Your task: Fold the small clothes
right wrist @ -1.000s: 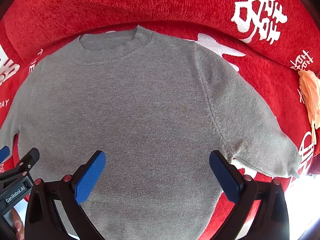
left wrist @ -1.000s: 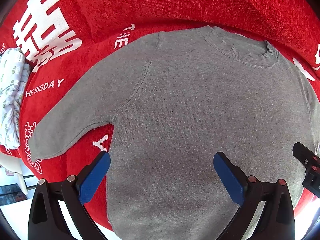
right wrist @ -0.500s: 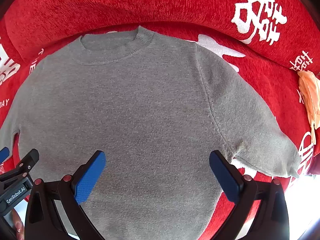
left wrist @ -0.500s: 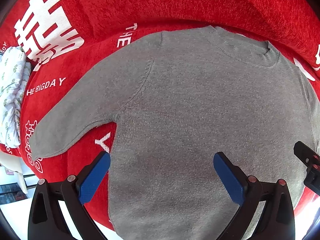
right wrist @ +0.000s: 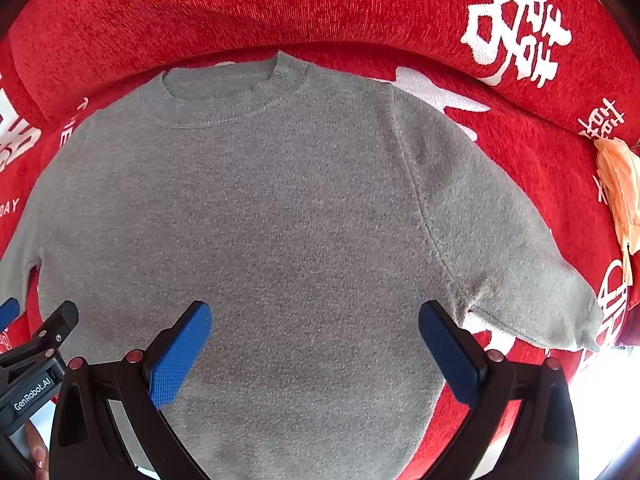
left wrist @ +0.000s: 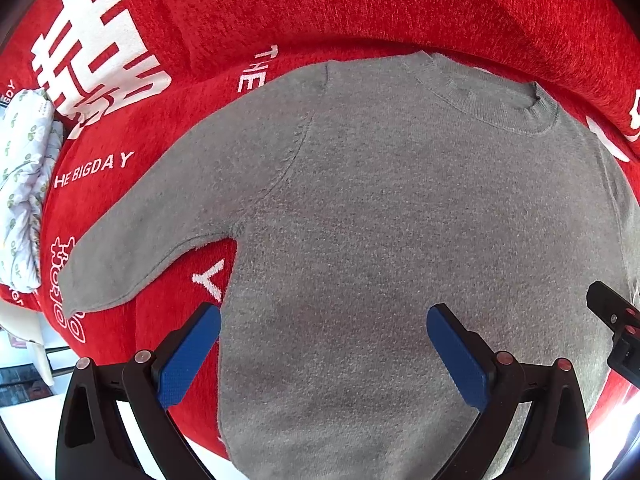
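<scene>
A small grey knit sweater (left wrist: 400, 220) lies flat and face up on a red sofa seat, collar toward the backrest, both sleeves spread out. It also shows in the right wrist view (right wrist: 260, 220). My left gripper (left wrist: 323, 316) is open and empty, above the sweater's lower left body near the left sleeve (left wrist: 160, 232). My right gripper (right wrist: 315, 314) is open and empty, above the lower right body near the right sleeve (right wrist: 520, 272). Each gripper's edge shows in the other's view.
The red sofa cover (left wrist: 360, 8) with white lettering has a raised backrest behind the sweater. A white floral cloth (left wrist: 24, 184) lies at the far left. A peach cloth (right wrist: 620, 192) lies at the far right. The seat's front edge runs just below the grippers.
Both grippers have drifted slightly; the sweater sits a little lower and closer in both views. The sweater itself has not moved.
</scene>
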Action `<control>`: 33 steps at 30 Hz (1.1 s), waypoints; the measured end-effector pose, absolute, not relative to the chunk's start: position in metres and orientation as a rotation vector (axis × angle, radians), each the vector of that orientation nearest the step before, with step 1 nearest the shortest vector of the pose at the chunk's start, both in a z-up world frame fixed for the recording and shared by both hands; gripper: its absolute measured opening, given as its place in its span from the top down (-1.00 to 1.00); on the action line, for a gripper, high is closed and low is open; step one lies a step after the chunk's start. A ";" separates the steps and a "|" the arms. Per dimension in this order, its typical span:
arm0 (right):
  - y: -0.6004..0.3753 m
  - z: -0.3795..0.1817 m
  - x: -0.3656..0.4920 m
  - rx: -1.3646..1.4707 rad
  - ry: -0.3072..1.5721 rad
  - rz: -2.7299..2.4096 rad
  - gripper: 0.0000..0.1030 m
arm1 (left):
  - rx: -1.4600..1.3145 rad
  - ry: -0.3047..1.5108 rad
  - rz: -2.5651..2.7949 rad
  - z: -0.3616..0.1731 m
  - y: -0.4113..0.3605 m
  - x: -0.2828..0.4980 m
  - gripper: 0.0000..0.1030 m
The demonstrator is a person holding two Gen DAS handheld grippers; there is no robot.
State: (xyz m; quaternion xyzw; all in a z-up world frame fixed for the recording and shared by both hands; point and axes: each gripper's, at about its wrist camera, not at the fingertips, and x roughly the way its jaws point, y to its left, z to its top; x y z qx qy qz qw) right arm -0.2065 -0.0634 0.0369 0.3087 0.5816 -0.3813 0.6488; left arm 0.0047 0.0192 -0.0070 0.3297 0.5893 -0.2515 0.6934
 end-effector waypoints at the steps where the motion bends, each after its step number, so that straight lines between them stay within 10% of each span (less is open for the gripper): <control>1: -0.064 0.037 -0.207 0.702 1.322 -0.866 -1.00 | 0.736 1.316 -0.561 -0.007 0.020 0.003 -1.00; 33: -0.047 0.043 -0.190 0.651 1.334 -0.863 -1.00 | 0.653 1.348 -0.583 -0.009 0.048 0.018 -1.00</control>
